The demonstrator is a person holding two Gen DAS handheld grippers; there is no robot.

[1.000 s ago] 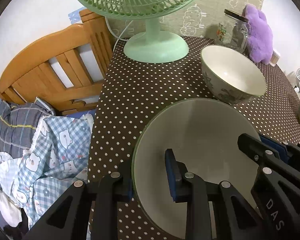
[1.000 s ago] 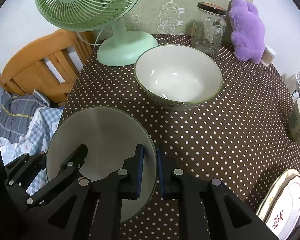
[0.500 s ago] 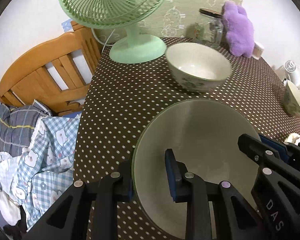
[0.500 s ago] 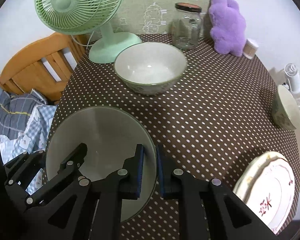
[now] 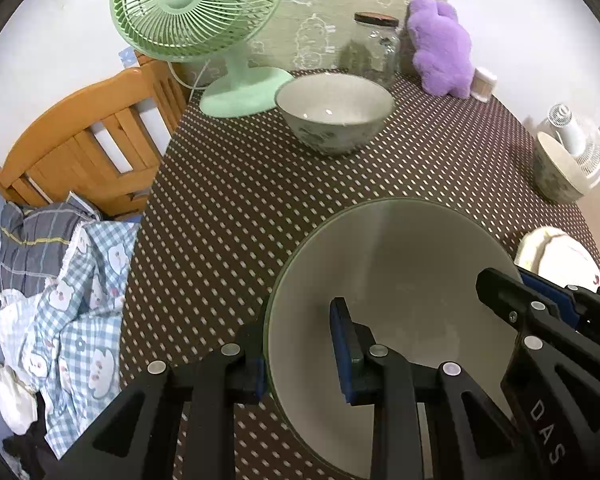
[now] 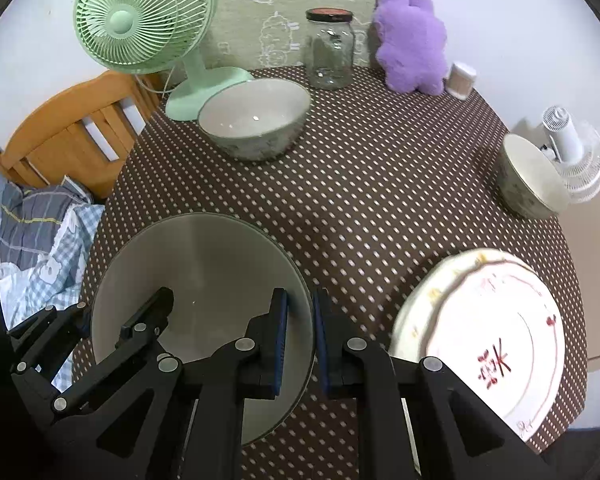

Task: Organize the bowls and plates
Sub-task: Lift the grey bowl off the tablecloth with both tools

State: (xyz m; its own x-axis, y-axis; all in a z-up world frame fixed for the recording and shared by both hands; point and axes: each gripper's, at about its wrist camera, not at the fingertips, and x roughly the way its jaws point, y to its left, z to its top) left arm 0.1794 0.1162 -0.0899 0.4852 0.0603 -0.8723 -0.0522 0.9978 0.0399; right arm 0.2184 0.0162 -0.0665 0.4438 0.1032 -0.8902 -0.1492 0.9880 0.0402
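Observation:
Both grippers hold one large grey-green bowl (image 5: 392, 280) (image 6: 204, 268) above the dotted table. My left gripper (image 5: 300, 352) is shut on its left rim, one pad inside, one outside. My right gripper (image 6: 300, 340) is shut on its right rim and shows in the left wrist view (image 5: 540, 308). A patterned bowl (image 5: 334, 110) (image 6: 256, 124) stands at the back by the fan. A smaller bowl (image 5: 556, 172) (image 6: 528, 178) sits at the right edge. A white plate with red marks (image 6: 484, 336) (image 5: 556, 260) lies at the front right.
A green fan (image 6: 148, 24), glass jar (image 6: 330, 48), purple plush toy (image 6: 414, 48) and small tub (image 6: 462, 80) line the back. A white mini fan (image 6: 572, 152) stands at the right. A wooden chair (image 5: 88, 144) and checked bedding (image 5: 68, 288) lie off the table's left edge.
Both grippers have drawn back toward the front of the table with the large bowl. The patterned bowl and fan look farther away; the small bowl and plate have come into view.

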